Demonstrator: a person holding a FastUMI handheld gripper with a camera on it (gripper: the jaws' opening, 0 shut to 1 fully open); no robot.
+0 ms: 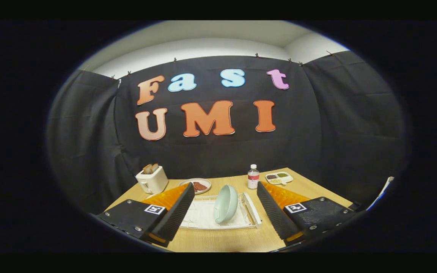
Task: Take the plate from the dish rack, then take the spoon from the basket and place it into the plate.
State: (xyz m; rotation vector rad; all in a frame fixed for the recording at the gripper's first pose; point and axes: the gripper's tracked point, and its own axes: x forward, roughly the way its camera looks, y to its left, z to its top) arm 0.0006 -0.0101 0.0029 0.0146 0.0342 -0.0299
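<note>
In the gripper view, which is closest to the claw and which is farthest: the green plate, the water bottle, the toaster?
The claw is open.
1. Green plate: standing on edge in the dish rack, between the fingers.
2. Water bottle: beyond the plate, slightly right.
3. Toaster: beyond the left finger, at the table's far corner. Bottle and toaster are nearly level; the toaster looks slightly farther.

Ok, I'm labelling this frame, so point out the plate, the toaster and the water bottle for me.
plate (226, 203): gripper view, middle of its pale green bowl, standing in the rack.
toaster (152, 181): gripper view, its white front face.
water bottle (253, 179): gripper view, its labelled body.
</note>
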